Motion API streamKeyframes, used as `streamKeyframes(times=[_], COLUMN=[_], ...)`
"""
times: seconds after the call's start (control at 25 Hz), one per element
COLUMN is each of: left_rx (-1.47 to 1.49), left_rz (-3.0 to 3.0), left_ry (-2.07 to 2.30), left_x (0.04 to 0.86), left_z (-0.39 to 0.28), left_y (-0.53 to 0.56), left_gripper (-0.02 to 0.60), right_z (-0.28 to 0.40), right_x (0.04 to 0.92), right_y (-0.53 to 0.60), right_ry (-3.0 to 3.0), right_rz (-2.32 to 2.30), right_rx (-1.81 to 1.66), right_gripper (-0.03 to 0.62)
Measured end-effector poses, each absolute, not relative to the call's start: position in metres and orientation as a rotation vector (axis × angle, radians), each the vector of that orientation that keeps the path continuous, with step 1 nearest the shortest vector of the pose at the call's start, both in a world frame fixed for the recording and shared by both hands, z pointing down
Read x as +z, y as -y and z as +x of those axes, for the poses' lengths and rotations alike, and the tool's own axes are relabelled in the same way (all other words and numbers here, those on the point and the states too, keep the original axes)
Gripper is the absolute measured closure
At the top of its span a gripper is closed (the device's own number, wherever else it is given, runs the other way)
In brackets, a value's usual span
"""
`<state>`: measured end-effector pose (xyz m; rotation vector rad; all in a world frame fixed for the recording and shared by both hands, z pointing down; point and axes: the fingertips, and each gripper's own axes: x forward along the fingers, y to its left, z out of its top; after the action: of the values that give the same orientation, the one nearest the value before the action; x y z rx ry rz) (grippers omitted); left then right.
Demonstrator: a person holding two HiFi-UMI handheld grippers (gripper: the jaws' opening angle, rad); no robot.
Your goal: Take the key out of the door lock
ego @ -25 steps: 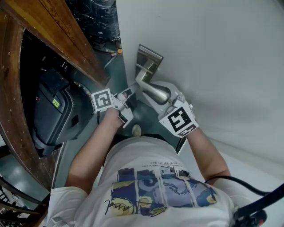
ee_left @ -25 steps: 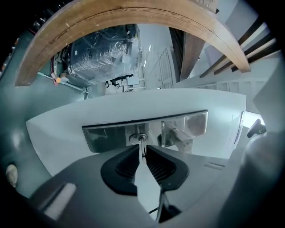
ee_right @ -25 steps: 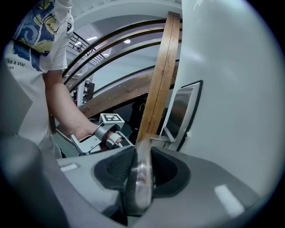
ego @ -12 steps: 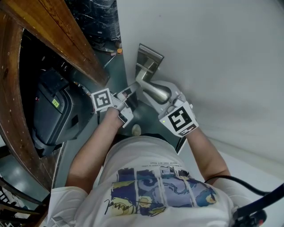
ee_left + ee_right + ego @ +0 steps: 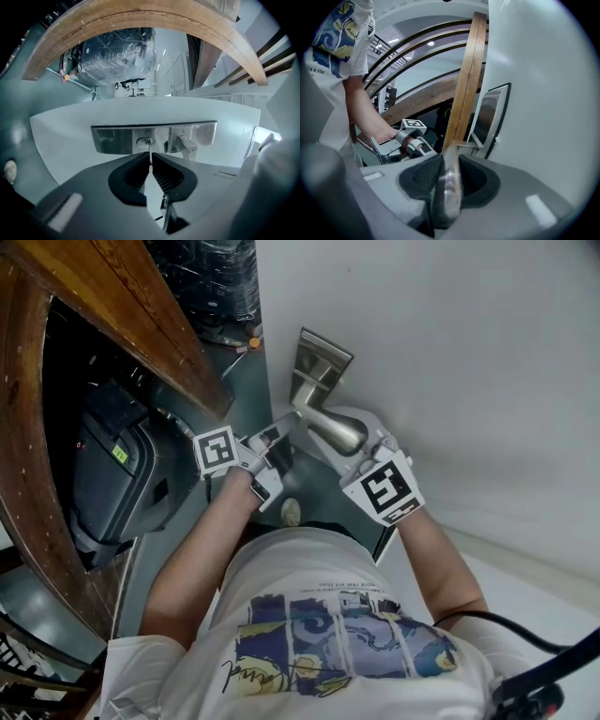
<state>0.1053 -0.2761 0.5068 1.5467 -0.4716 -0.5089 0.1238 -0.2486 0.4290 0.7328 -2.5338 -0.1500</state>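
Fingers (image 5: 135, 172) of the left gripper (image 5: 150, 158) pinch the key (image 5: 149, 150), its shaft running straight ahead into the lock (image 5: 146, 141) (right gripper (image 5: 451, 158) clamps the door handle (image 5: 446, 192)).

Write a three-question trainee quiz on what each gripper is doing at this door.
1. True or false: the right gripper is shut on the door handle.
2. Multiple choice: the key is A) in the lock, pinched by the left gripper; B) lying on the floor; C) held in the right gripper.
3. Fill in: in the left gripper view, the door handle stands to the ____ of the lock.
Key: 1 true; 2 A; 3 right.
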Motion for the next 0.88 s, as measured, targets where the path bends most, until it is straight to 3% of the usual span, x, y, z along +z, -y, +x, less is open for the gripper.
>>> streamKeyframes(times=[0.88], left_rx=[-0.443], left_rz=[1.589], left_ry=[0.533], left_x=[0.493], left_z=[0.072], left_y=[0.219], left_gripper=[0.555], right_z=[0.128], right_x=[0.429], right_y=[0.252], right_ry=[2.549], right_rz=[0.678], right_rx=[-0.12], right_gripper=[0.476])
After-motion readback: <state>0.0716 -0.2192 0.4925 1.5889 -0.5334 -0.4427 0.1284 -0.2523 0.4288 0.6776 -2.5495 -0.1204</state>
